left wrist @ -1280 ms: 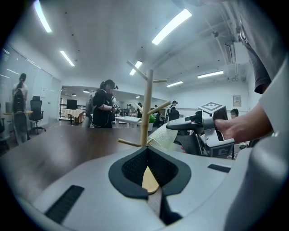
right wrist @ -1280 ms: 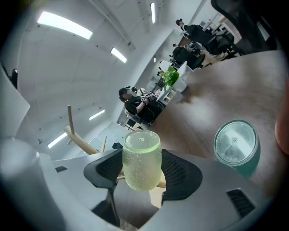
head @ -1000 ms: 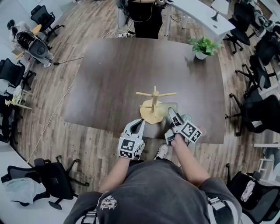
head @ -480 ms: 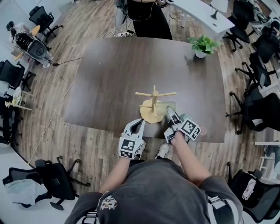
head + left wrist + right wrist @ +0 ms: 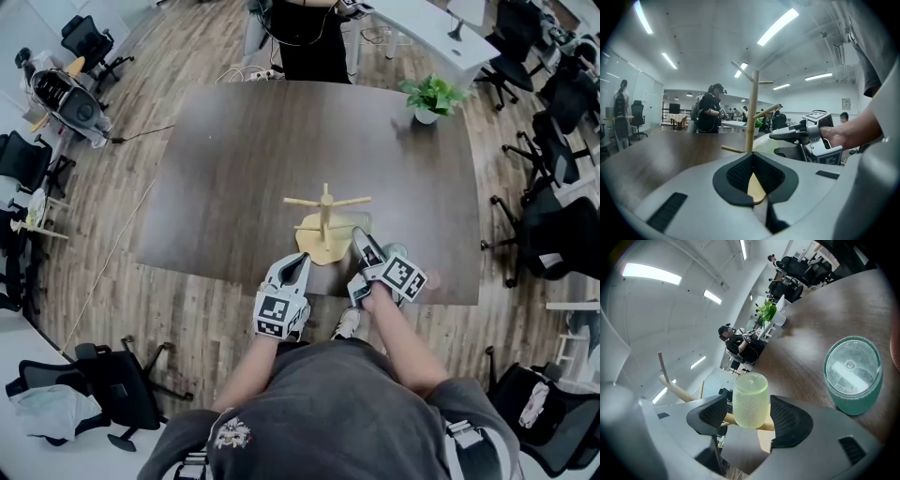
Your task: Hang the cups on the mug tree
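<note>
Standing upside down on the dark table (image 5: 234,159), the pale green cup (image 5: 750,392) sits between the jaws of the right gripper (image 5: 749,414). The jaws are spread to either side of it and have not closed; one pad is nearly at the cup's wall, and the other shows a clear gap. A teal cup (image 5: 853,376) stands just beside it, also upside down and untouched. Close behind both stands the wooden mug tree (image 5: 324,211) on its round base near the table's front edge, and every peg seen in the head view is bare. The left gripper (image 5: 753,161) waits near the tree's base with its jaws together and nothing between them. Judged from this layout, no cup has been hung. The work is at the first grasp, with the lift, the turning of the cup and the threading of its handle onto a peg all left to do, then the same for the teal cup. A potted plant (image 5: 431,97) stands at the table's far corner, well apart.
</note>
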The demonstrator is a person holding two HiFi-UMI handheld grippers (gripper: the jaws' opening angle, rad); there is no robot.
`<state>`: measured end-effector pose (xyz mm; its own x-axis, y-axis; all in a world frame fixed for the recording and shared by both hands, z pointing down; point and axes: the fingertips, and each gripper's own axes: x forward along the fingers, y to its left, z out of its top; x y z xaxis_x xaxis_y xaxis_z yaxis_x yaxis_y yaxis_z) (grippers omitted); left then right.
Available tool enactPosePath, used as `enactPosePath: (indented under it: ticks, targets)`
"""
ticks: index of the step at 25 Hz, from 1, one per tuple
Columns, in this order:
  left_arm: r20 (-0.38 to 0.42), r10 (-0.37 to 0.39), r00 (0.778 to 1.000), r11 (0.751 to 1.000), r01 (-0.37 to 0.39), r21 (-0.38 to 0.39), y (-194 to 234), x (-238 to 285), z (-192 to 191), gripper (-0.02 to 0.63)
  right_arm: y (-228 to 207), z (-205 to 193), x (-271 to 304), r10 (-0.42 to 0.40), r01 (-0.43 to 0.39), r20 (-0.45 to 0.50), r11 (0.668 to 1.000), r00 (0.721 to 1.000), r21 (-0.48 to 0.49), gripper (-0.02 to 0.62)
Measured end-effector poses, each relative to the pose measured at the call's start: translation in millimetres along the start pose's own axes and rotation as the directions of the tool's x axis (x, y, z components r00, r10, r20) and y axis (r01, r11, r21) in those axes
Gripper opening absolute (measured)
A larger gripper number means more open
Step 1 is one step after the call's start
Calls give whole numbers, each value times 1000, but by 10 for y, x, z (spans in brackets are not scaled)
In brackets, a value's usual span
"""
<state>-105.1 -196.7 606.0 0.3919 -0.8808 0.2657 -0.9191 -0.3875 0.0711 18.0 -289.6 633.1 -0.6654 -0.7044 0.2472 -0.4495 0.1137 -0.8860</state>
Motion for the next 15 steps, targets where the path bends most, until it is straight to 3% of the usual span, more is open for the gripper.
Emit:
enactPosePath:
  ticks: [5,8,11,15]
  targets:
    - [10,11,1000,1000,-11,-5,-96,80,78,8,55,53,-119,8,-8,-12,999,1000,-34,291]
    - [22,26,999,1000,-26,-16,-164,88,103,8,125,50,-228,10,-16,-37,986,999,-168,291]
    - [28,50,998,998,-49,-34,-234,55,108,8,247,36,-334,7,-26,-59,941,998,-337,291]
    - [33,81,996,995,-79,-52,-383,-37,90,8,349,-18,-504,17,-55,-80,869,997,-492,290]
